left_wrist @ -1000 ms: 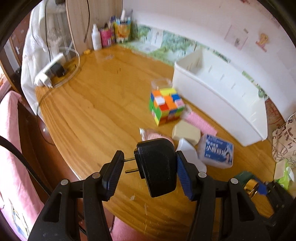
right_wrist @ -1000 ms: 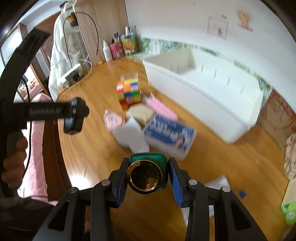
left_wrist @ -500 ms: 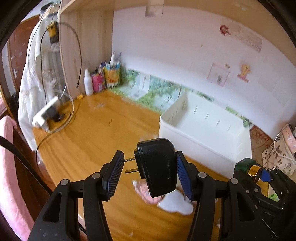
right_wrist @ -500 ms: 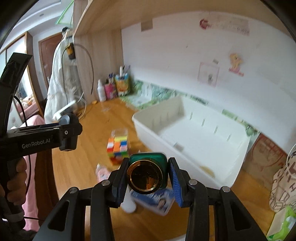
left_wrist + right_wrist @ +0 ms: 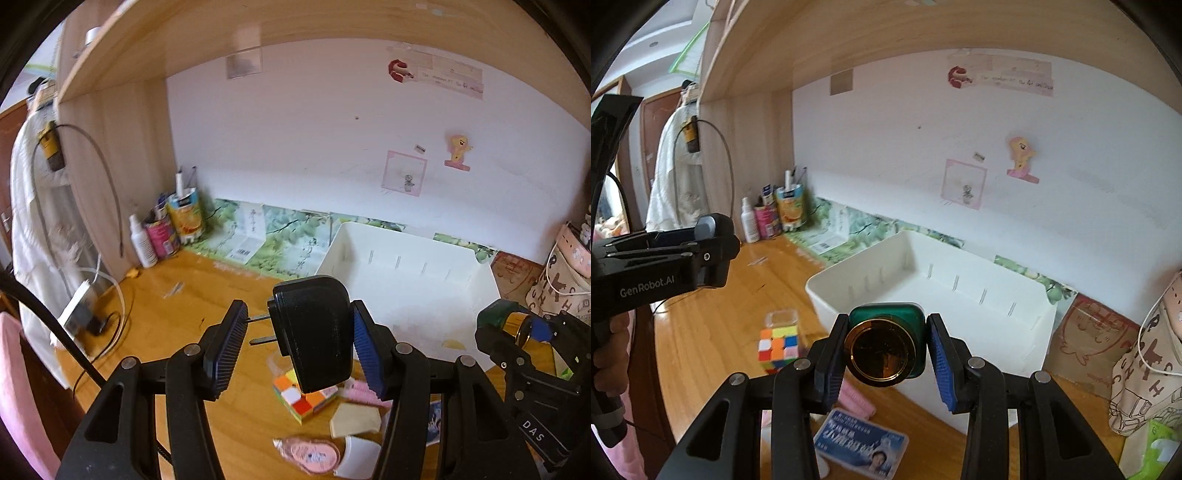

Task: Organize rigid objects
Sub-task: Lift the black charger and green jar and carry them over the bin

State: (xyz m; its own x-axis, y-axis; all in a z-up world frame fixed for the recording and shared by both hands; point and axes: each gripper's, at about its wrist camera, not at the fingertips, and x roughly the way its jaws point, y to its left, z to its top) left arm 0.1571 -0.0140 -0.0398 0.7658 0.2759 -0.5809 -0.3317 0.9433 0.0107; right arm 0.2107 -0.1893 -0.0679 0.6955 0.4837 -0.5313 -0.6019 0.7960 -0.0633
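Note:
My left gripper (image 5: pixel 295 350) is shut on a black plug adapter (image 5: pixel 314 328) with its two prongs pointing left, held in the air above the desk. My right gripper (image 5: pixel 886 354) is shut on a green bottle with a gold cap (image 5: pixel 882 343), also lifted; it shows at the right of the left wrist view (image 5: pixel 517 325). The white bin (image 5: pixel 923 291) stands against the wall, just beyond both grippers, and also shows in the left wrist view (image 5: pixel 406 269). A colourful puzzle cube (image 5: pixel 777 347) sits on the desk below.
On the wooden desk (image 5: pixel 166 314) lie a pink packet (image 5: pixel 310 450), a beige block (image 5: pixel 354 421), a tissue pack (image 5: pixel 860 443) and a pink item (image 5: pixel 855 400). Bottles and cans (image 5: pixel 166 229) stand at the back left. A bag (image 5: pixel 1145 362) stands right. A shelf hangs overhead.
Both grippers have risen and tilted up with their objects still held. The view has swung from the desk surface to the wall and shelf, and the bin is now straight ahead.

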